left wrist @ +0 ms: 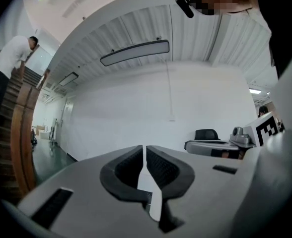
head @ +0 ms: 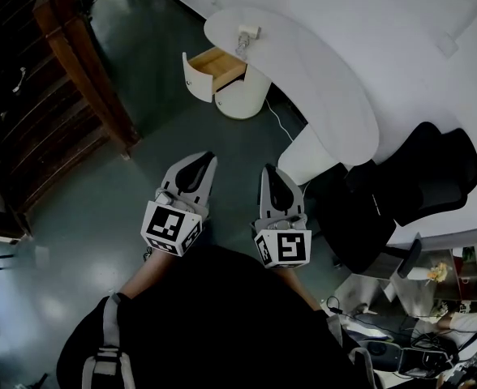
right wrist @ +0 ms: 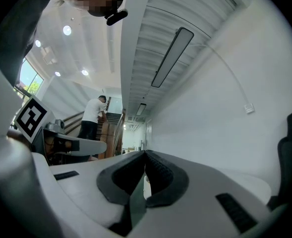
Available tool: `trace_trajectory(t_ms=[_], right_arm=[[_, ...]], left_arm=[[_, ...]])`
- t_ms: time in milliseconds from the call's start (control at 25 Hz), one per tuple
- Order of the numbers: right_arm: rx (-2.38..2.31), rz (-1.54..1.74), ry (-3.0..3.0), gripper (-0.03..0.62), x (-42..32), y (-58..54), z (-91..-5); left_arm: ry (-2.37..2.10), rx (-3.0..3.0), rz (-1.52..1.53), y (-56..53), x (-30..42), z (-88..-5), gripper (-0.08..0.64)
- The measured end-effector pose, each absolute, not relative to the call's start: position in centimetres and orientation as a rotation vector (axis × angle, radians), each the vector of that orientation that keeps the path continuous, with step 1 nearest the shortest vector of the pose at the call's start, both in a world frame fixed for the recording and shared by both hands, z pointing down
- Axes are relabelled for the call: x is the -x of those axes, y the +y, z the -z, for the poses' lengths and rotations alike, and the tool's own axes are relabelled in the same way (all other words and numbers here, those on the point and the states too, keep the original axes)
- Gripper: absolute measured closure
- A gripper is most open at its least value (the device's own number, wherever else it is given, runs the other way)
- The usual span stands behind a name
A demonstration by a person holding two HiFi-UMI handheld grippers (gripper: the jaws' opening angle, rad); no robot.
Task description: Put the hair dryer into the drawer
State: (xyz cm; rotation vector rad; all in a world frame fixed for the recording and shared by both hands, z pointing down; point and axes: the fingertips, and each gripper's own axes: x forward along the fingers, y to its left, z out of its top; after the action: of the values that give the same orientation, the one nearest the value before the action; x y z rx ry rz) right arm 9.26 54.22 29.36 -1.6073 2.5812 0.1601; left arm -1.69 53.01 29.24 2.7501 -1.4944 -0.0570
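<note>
In the head view a pale hair dryer [head: 245, 39] lies on the far end of a curved white desk [head: 328, 87]. Below it a drawer [head: 212, 70] with a wooden inside stands pulled out. Both grippers hang well short of the desk, over the dark floor. My left gripper [head: 198, 160] is shut with nothing between its pads [left wrist: 145, 155]. My right gripper [head: 272, 171] is shut too and holds nothing; its tips [right wrist: 145, 155] meet.
A wooden staircase [head: 36, 87] runs along the left, with a person [left wrist: 7, 68] on it. A black office chair [head: 417, 177] stands right of the desk. A white cable [head: 281, 124] trails on the floor by the desk. Cluttered shelves [head: 433, 298] sit at the lower right.
</note>
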Motion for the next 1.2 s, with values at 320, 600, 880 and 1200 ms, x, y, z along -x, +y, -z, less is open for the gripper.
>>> trace_trajectory(t_ms=[320,600,880,1200], right_arm=[[1.647,-0.16,2.592,0.571,-9.3,49.5,-30.7],[1.683,-0.123,2.59,0.571,-7.8,42.1,-31.5],[1.729,-0.099,2.584,0.571,-6.4,35.1,-31.5],[1.783,-0.068,2.559,0.571,-5.4,28.3,-32.3]], left_arm=[[-1.432,-2.717,0.02,47.3,1.7,-31.7,0.466],[-1.389,-2.699,-0.041,39.5,3.2,-33.2,0.436],[-1.332,-2.689,-0.088,32.0,4.4,-34.2,0.416],[-1.256,-2.691,-0.129,25.1,5.2,-35.5,0.405]])
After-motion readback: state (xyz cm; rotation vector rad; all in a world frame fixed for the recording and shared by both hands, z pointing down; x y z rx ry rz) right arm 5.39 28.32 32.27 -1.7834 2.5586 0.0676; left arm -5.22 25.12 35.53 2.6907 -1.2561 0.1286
